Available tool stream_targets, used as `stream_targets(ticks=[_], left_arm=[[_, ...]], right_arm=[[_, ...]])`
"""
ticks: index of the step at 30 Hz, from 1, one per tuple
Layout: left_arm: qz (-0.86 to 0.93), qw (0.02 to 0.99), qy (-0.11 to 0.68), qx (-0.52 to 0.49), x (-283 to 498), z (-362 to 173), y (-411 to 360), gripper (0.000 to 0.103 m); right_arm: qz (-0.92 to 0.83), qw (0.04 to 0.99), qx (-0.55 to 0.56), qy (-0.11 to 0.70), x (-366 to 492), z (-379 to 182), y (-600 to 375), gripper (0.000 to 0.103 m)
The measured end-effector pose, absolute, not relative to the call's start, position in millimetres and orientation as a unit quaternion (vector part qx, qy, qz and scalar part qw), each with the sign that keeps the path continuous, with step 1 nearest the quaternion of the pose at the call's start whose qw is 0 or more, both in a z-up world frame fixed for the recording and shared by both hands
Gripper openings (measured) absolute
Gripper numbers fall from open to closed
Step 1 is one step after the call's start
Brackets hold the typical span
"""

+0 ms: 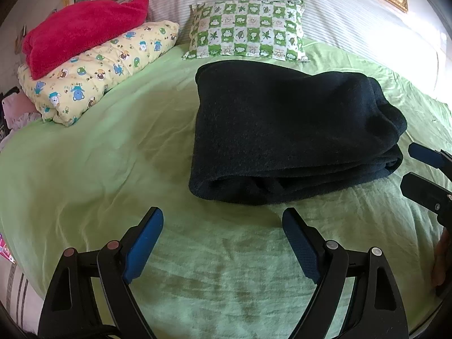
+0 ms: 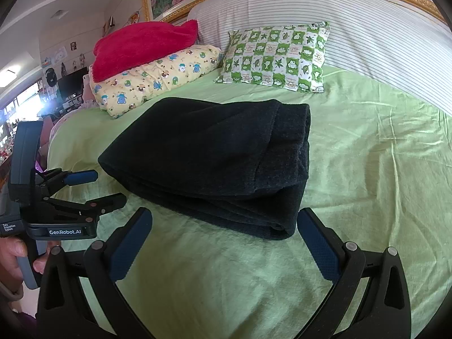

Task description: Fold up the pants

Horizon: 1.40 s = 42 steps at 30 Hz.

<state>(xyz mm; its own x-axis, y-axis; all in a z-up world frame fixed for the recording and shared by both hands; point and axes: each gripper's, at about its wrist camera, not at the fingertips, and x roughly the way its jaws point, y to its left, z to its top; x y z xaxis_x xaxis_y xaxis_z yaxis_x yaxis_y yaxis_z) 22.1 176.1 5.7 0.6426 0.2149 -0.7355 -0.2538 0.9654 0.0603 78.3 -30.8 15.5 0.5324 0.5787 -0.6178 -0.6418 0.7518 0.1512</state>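
Left wrist view: left tongs [image 1: 222, 223] spread wide, holding nothing, hovering over green bed sheet [image 1: 84, 155]. Just ahead, folded dark pants [image 1: 282, 130], long axis across the bed. Right tongs [image 2: 224, 224] likewise spread, empty, near the pants' front edge.

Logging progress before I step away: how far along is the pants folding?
Looks essentially done: the dark pants lie as a compact, layered stack on the green sheet. Nothing is in hand; the left gripper and right gripper are both open, short of the bundle's near edge. What may remain is squaring the slightly uneven right-hand edges.
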Motion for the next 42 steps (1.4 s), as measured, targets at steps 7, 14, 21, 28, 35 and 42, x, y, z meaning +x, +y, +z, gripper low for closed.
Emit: stream_targets(ticks=[7, 14, 21, 28, 35, 42], left_arm=[[0.131, 0.906, 0.402, -0.024, 20.3, 5.9, 174.4, 0.087], [0.132, 0.905, 0.403, -0.021, 19.7, 5.5, 173.9, 0.087], [0.132, 0.905, 0.404, -0.018, 20.2, 5.6, 172.7, 0.087], [0.132, 0.904, 0.406, -0.02, 19.5, 6.4, 173.1, 0.087], [0.131, 0.907, 0.4, -0.023, 20.2, 7.9, 176.3, 0.087], [0.131, 0.907, 0.399, -0.021, 20.7, 9.5, 174.6, 0.087]], right_arm=[[0.349, 0.874, -0.048, 0.335, 78.4, 15.4, -30.8, 0.102], [0.348, 0.874, -0.048, 0.335, 78.4, 15.4, -30.8, 0.102], [0.349, 0.874, -0.048, 0.335, 78.4, 15.5, -30.7, 0.102], [0.349, 0.874, -0.048, 0.334, 78.0, 15.5, -30.9, 0.102], [0.349, 0.875, -0.046, 0.333, 78.4, 16.9, -31.2, 0.102], [0.349, 0.876, -0.041, 0.33, 79.4, 21.0, -32.4, 0.102]])
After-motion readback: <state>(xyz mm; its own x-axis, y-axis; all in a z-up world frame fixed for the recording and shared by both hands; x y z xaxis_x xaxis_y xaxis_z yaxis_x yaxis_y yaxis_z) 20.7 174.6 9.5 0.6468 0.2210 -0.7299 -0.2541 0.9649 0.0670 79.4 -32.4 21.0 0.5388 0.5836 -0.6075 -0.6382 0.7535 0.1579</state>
